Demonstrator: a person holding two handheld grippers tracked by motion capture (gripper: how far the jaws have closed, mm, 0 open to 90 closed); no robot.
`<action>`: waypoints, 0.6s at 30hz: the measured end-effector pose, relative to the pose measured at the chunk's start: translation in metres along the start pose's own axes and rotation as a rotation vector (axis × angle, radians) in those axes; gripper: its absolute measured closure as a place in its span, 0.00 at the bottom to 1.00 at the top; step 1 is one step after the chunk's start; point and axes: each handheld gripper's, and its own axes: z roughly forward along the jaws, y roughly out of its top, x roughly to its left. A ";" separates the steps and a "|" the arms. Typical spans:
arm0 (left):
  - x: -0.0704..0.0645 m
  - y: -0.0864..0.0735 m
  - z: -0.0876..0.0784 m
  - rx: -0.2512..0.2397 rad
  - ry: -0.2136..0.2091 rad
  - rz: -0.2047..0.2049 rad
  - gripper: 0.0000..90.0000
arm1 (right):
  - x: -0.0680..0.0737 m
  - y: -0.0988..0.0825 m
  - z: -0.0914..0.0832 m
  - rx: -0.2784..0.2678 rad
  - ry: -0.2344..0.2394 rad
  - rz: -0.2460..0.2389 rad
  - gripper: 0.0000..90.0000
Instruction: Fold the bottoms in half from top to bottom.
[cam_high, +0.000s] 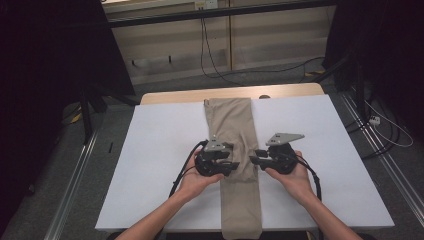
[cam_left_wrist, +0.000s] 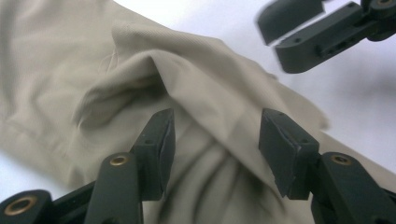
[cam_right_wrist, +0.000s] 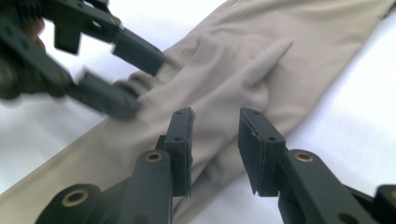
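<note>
Bright tabletop — dark, dim surroundings

Matt, seemingly twill-woven khaki cloth (cam_high: 235, 150)

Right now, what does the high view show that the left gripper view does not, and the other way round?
High view alone: the whole white table, the person's hands, cables on the floor, and the folded beige trousers lying lengthwise. Left gripper view alone: a raised crease in the fabric between the open jaws of the left hand-held gripper. Both: the trousers, the white surface, and the right hand-held gripper.
</note>
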 end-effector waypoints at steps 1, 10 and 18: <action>0.001 0.000 0.004 0.007 0.002 -0.014 0.52 | -0.002 0.002 0.006 0.009 -0.013 -0.002 0.68; -0.008 -0.009 -0.025 -0.008 -0.087 -0.035 1.00 | 0.001 -0.004 0.022 0.038 0.062 0.031 0.99; -0.038 -0.036 -0.054 0.006 -0.155 0.014 1.00 | 0.034 -0.022 -0.014 0.025 0.143 0.013 0.99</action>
